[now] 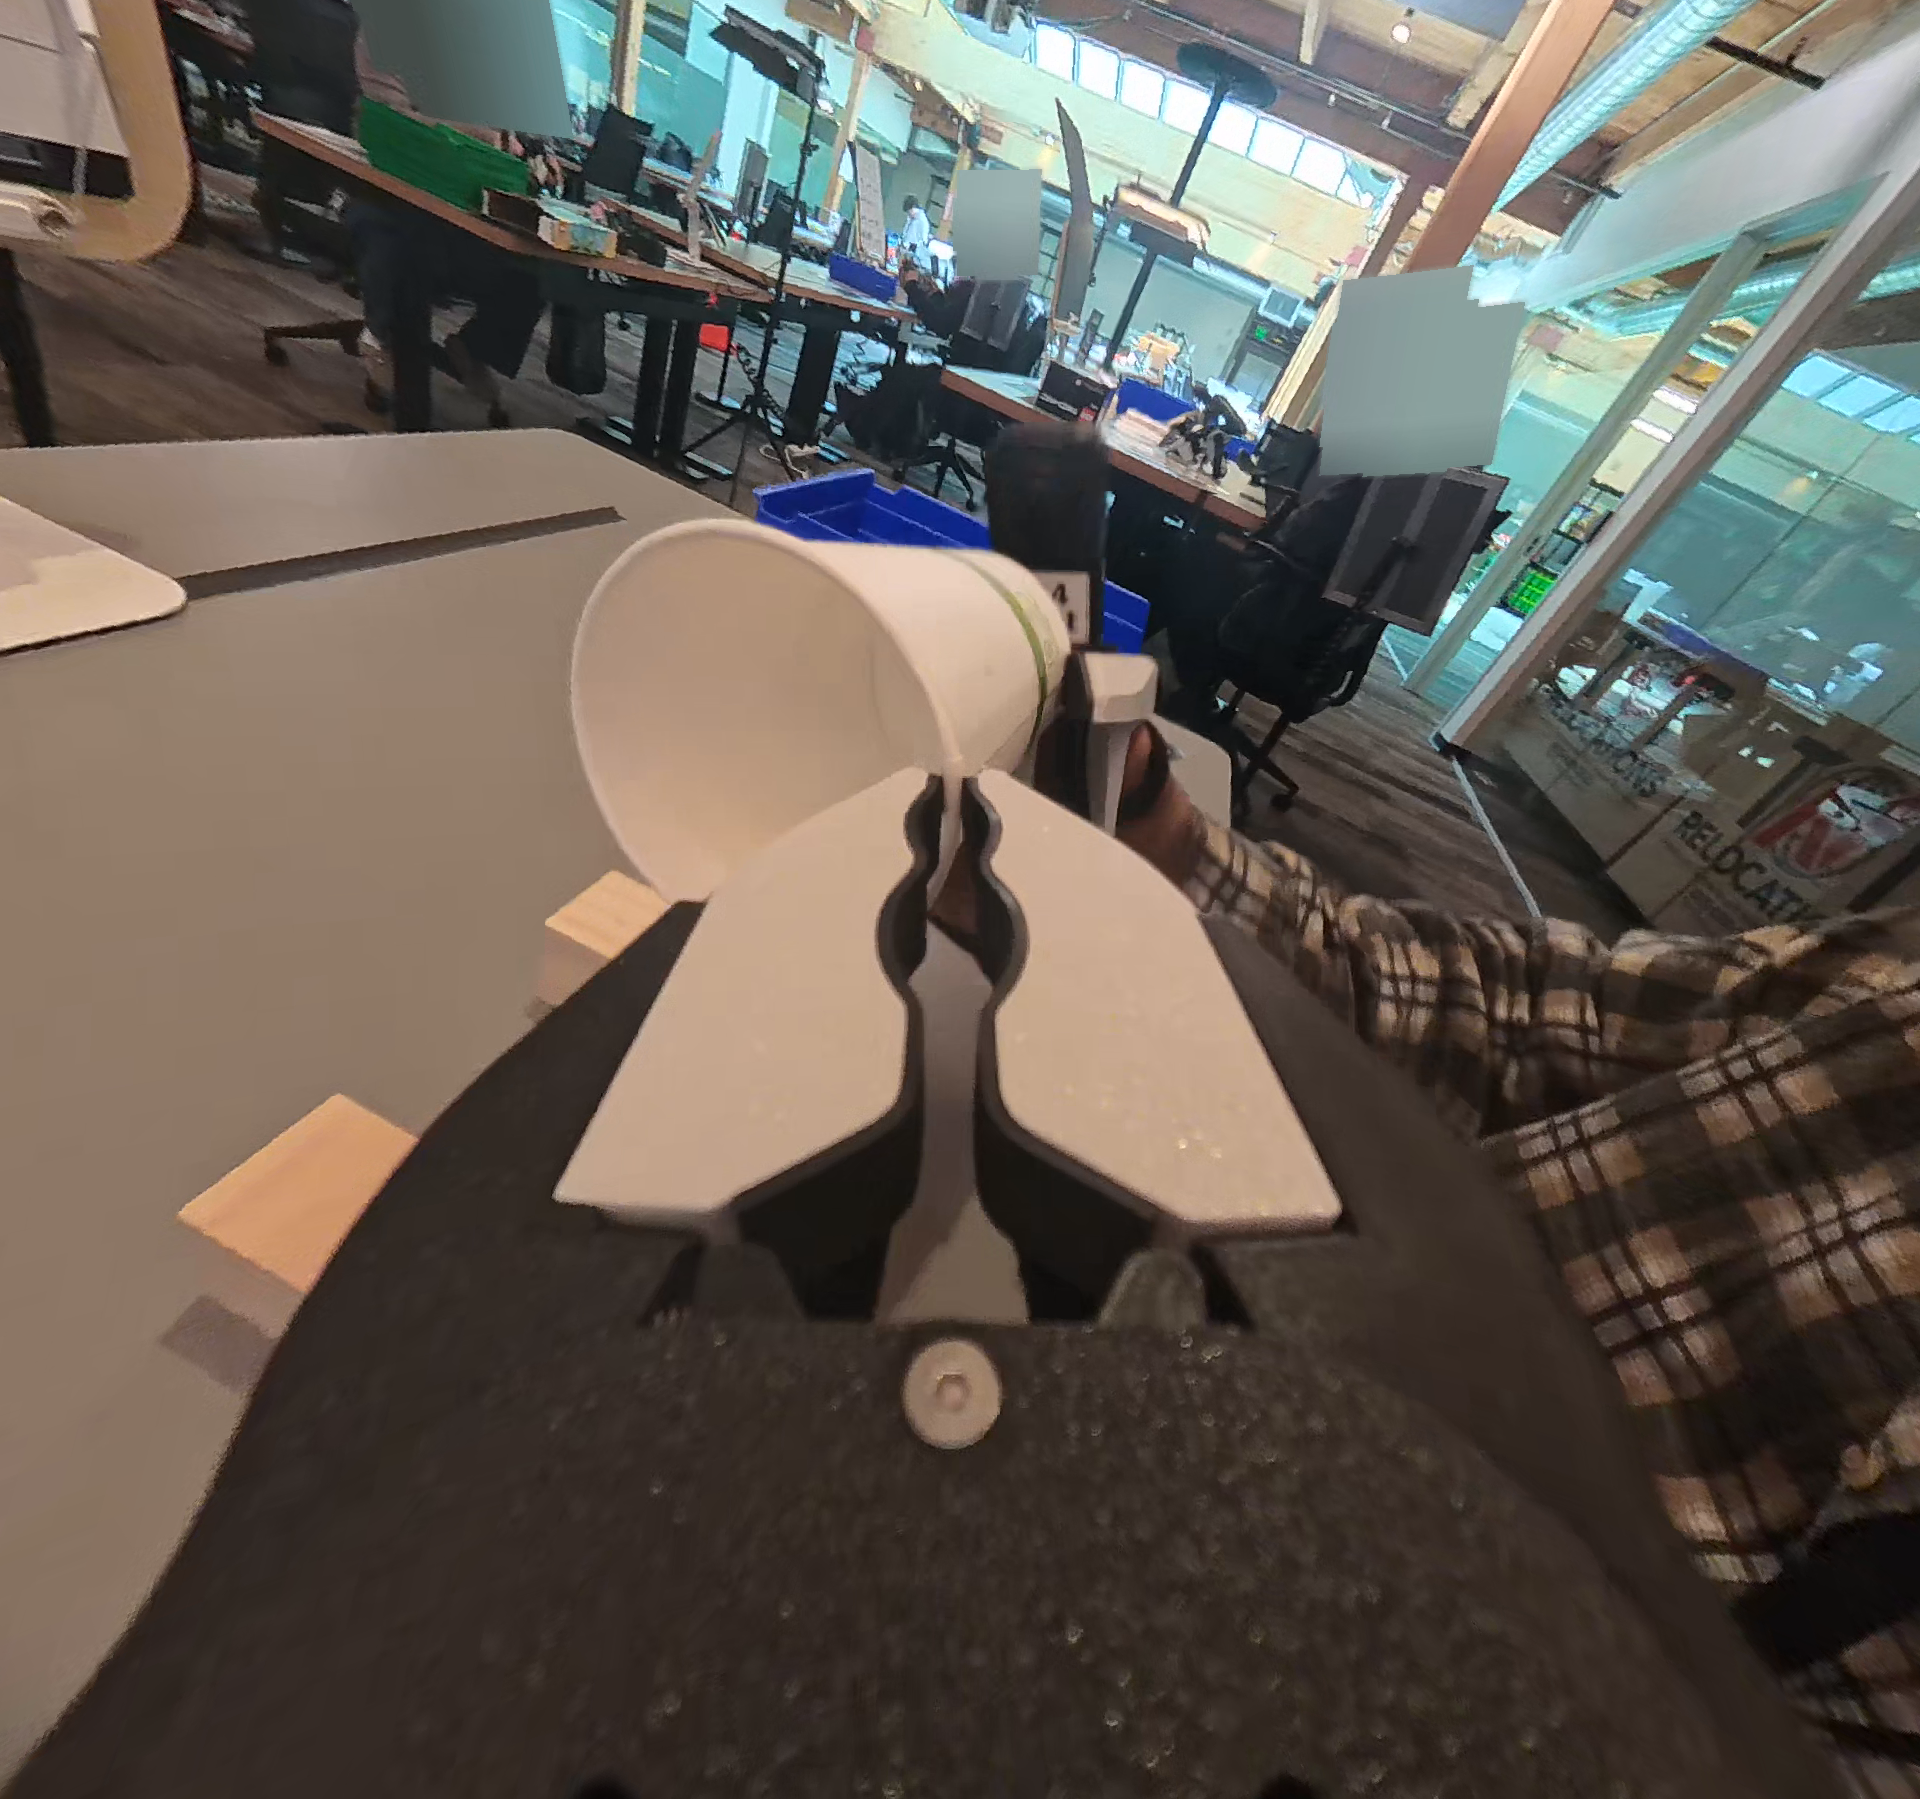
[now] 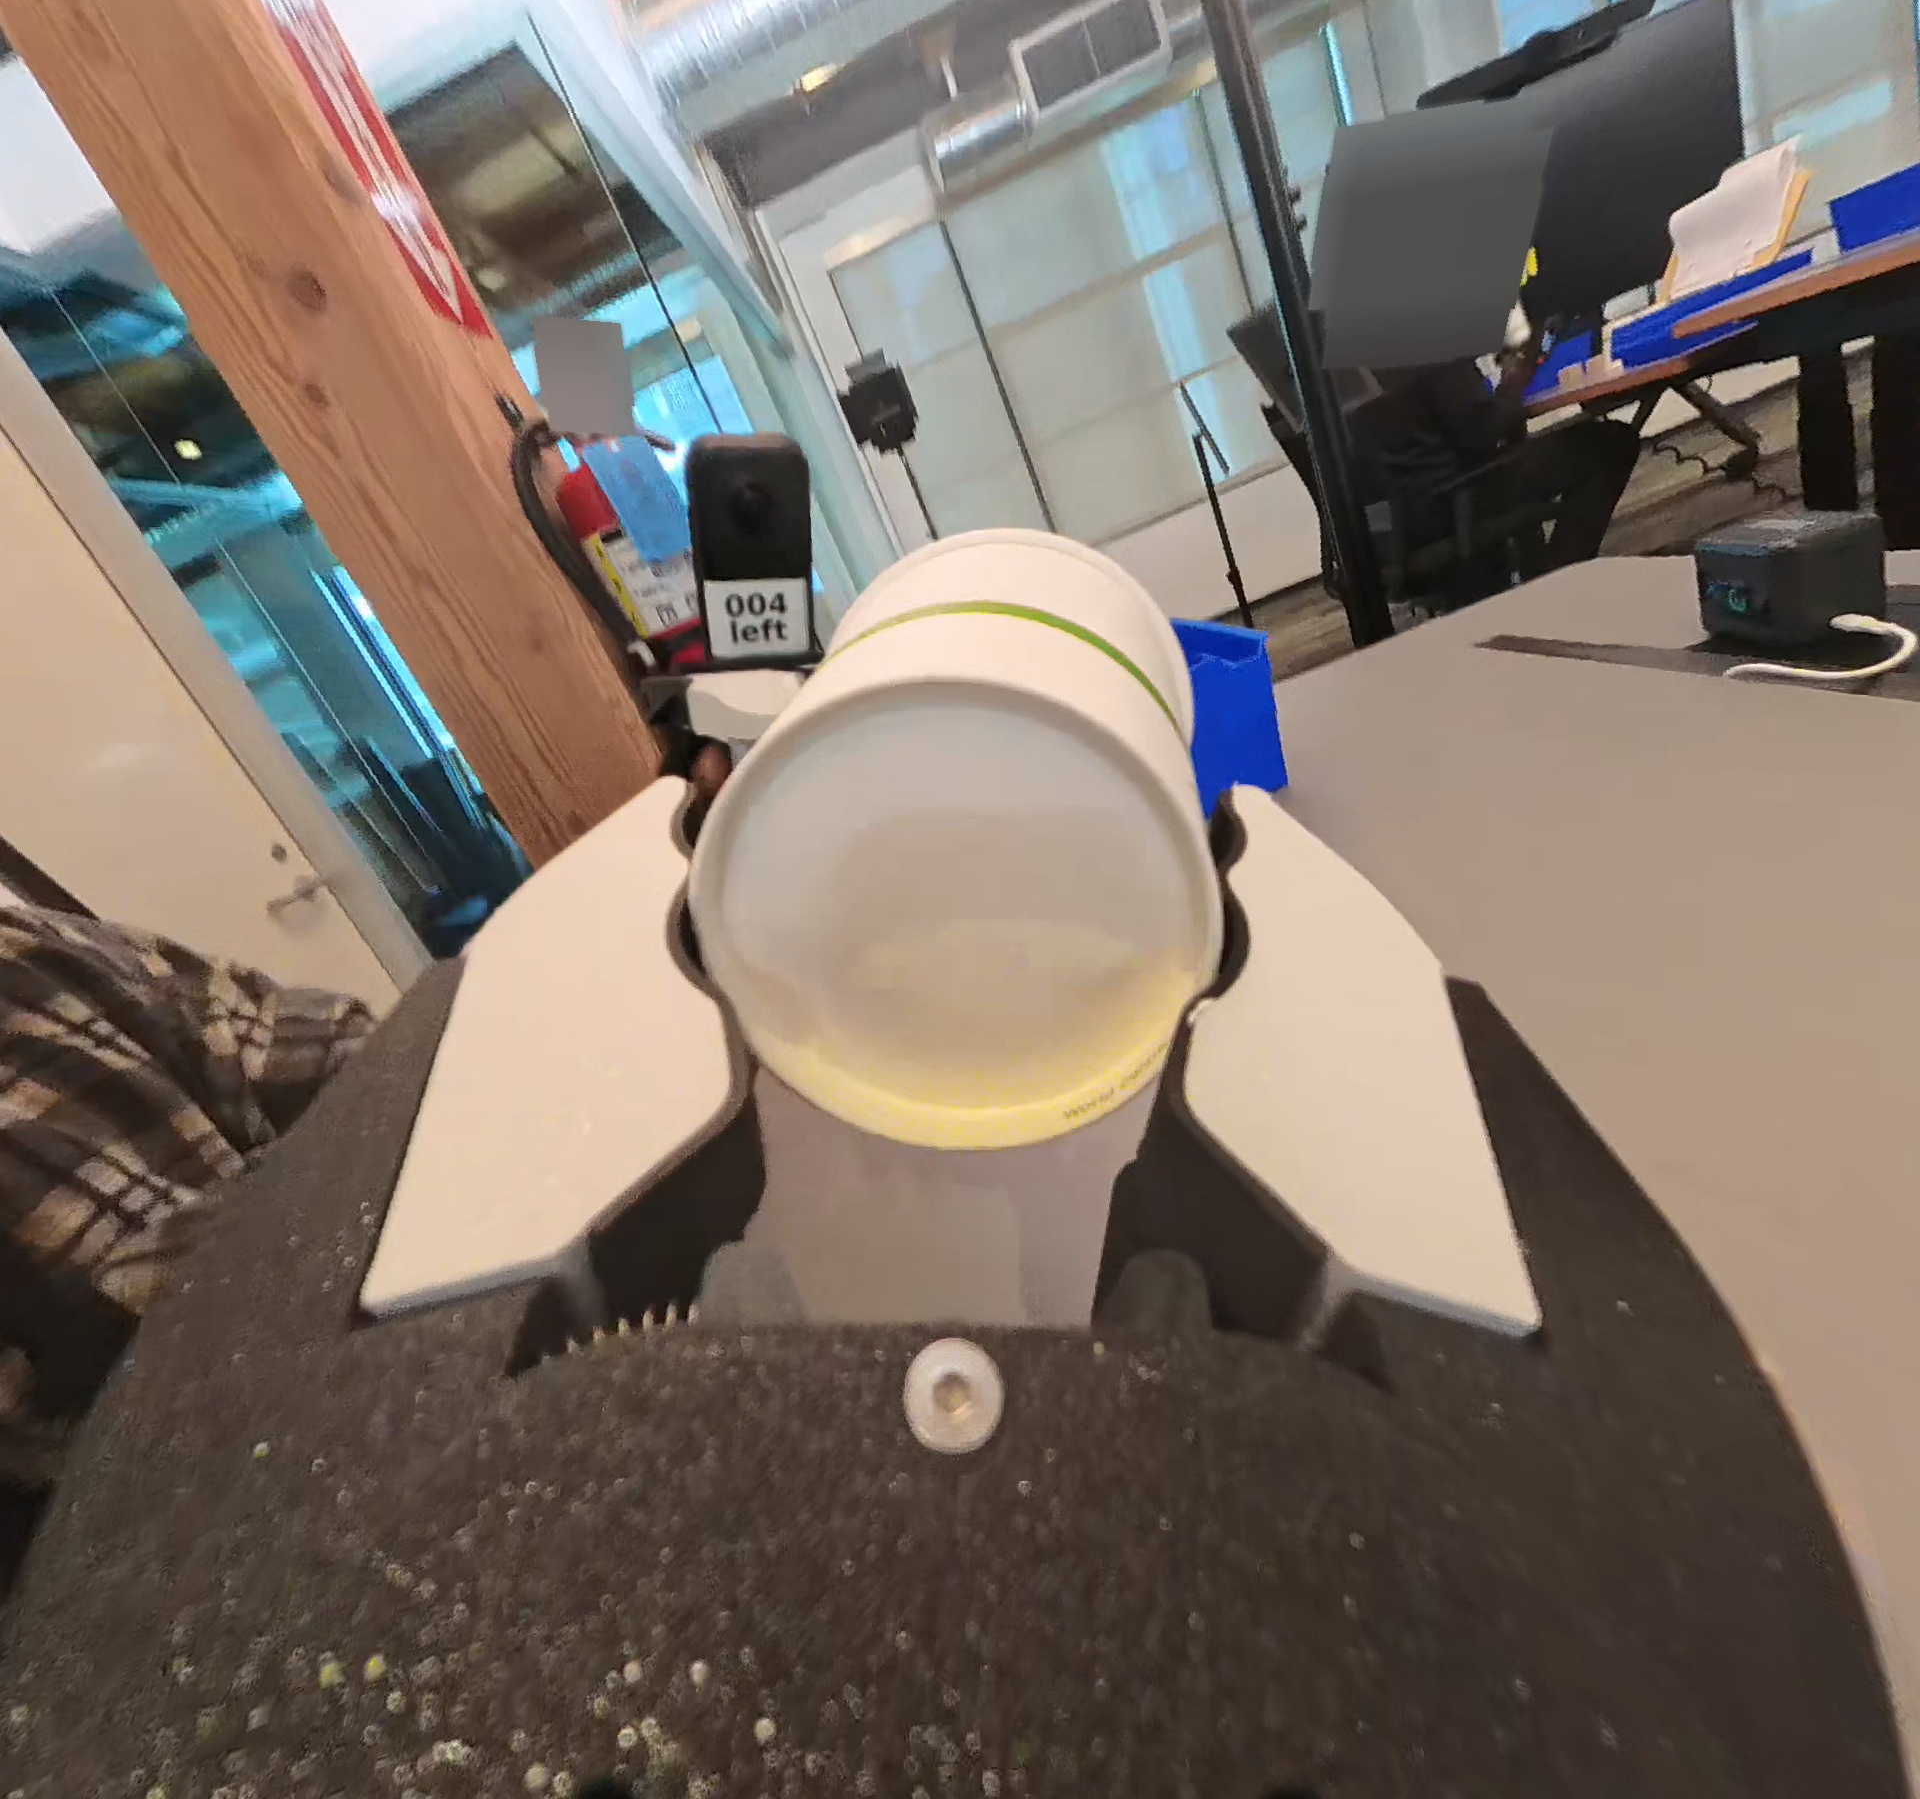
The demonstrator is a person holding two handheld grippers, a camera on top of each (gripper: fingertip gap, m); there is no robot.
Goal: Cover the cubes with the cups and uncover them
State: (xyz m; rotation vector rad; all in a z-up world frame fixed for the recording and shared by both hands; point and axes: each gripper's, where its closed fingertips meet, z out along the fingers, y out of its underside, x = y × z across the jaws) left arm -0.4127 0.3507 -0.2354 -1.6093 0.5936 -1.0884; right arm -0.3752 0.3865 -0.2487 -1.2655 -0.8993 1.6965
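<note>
Room: open workshop/office w/ timber posts, glass partitions, desks and blue bins (image 1: pixel 873 513) behind; work happens on a grey table (image 1: pixel 312 741).
Left gripper (image 1: pixel 951 819): jaws nearly pressed together, pinching the thin rim wall of a white paper cup (image 1: pixel 790 700). Rim pinch leaves the mouth unobstructed, prob. so it can drop over a cube.
Left cup pose: held in the air on its side, mouth toward the camera and table, base pointing away toward the other gripper. Reads as mid-tilt, either going down to cover or just lifted off; can't tell which.
Right gripper (image 2: pixel 951 908): jaws spread wide around the body of a second white cup w/ green band (image 2: pixel 966 814), one finger pressed on each side near the base. Side grip on the body gives firm hold for flipping.
Right cup pose: horizontal, closed base toward the camera, mouth facing away; off the table.
Cubes: two pale wooden cubes on the table in the left wrist view, far cube (image 1: pixel 597 928) just under the left cup's mouth, near cube (image 1: pixel 296 1193) closer to the camera. Both uncovered, apart from each other. Neither shows in the right wrist view.
Person: plaid sleeve (image 1: pixel 1558 1074) reaches across, holding the right gripper.
Risk: rim pinch may crease thin paper; a tilted cup could catch a cube edge.
</note>
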